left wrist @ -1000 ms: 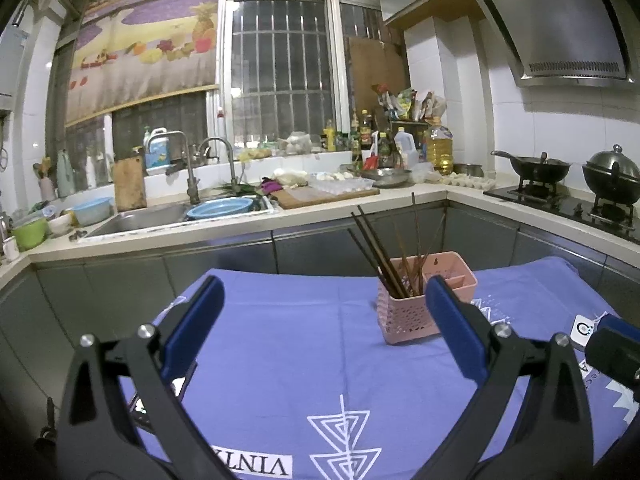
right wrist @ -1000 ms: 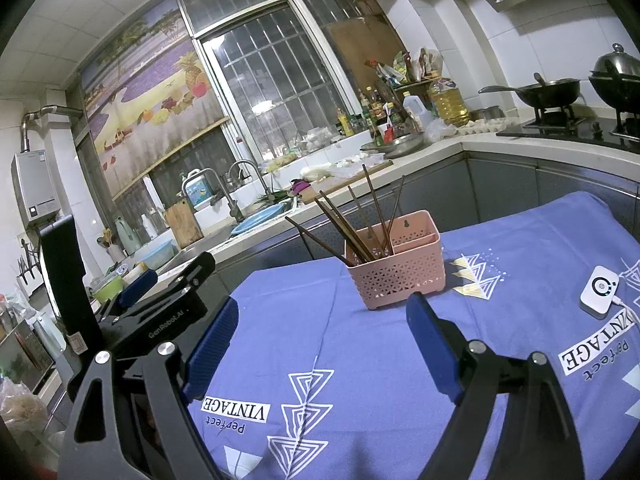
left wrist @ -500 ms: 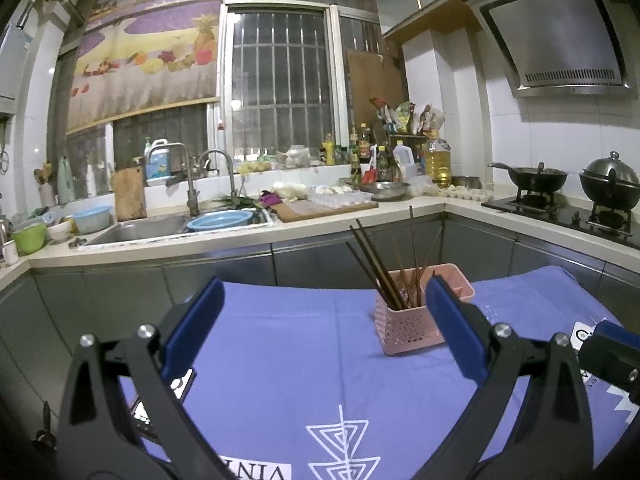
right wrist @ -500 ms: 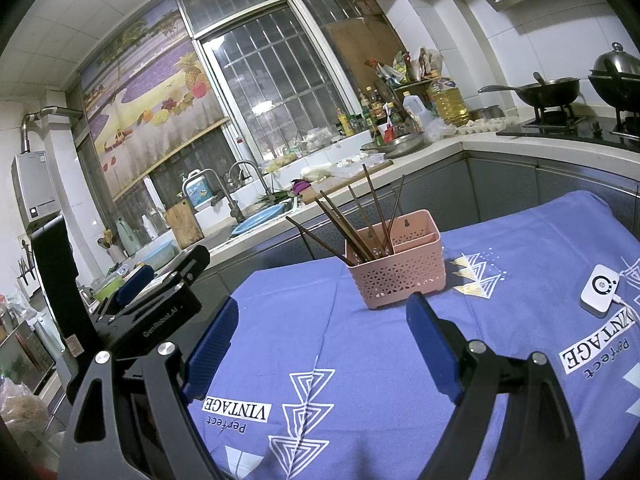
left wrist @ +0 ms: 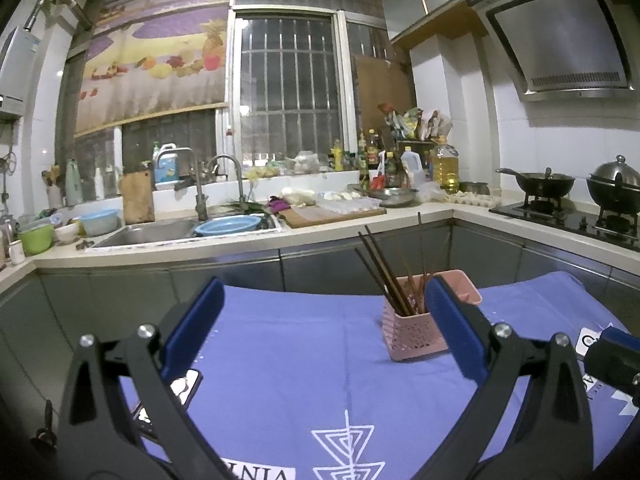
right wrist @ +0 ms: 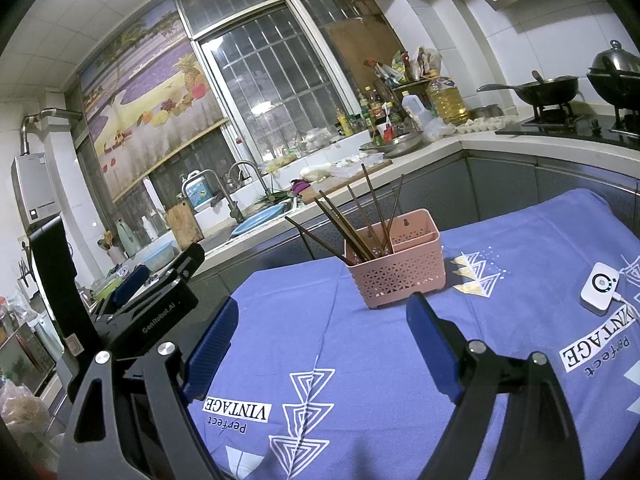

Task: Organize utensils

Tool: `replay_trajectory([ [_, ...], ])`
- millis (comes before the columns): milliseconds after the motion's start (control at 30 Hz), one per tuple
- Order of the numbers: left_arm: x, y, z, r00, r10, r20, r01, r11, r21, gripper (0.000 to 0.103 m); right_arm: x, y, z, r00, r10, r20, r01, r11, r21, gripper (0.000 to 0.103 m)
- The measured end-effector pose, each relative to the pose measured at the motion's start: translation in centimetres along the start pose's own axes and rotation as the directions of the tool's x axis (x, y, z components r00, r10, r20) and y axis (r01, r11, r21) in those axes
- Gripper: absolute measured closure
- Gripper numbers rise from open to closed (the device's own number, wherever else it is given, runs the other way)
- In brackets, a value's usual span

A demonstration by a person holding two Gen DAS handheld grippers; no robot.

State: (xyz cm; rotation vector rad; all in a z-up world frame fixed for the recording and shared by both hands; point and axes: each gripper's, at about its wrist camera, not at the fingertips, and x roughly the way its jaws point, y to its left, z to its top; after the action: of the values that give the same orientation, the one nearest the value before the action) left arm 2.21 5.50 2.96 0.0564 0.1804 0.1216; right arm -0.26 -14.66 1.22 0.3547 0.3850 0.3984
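Left tongs [left wrist: 324,320] wide and empty, right tongs [right wrist: 324,344] wide and empty, pink basket [right wrist: 396,268] of chopsticks [right wrist: 352,228] on the blue-clothed table [right wrist: 360,360] ahead of both, nearer the right finger of each, white puck [right wrist: 600,294] right of the right tongs

Pink perforated plastic utensil basket [right wrist: 400,268], matt. Dark wooden chopsticks [right wrist: 352,228], smooth. Blue-violet printed cloth [right wrist: 340,344], matt, lightly creased. Stainless steel sink [left wrist: 152,232], glossy.

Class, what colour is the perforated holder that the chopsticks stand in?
Pink. The holder shows best in the right wrist view, on the blue cloth.
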Motion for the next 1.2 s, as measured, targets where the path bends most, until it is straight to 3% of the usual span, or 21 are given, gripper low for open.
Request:
replay_trajectory([
  [1200,-0.8,-0.1,0.5,0.999,0.052,0.017,-0.052,0.999,-0.002,0.006,0.0,-0.1,0.1,1.000,0.001,0.000,-0.001,1.000,0.001,0.018],
])
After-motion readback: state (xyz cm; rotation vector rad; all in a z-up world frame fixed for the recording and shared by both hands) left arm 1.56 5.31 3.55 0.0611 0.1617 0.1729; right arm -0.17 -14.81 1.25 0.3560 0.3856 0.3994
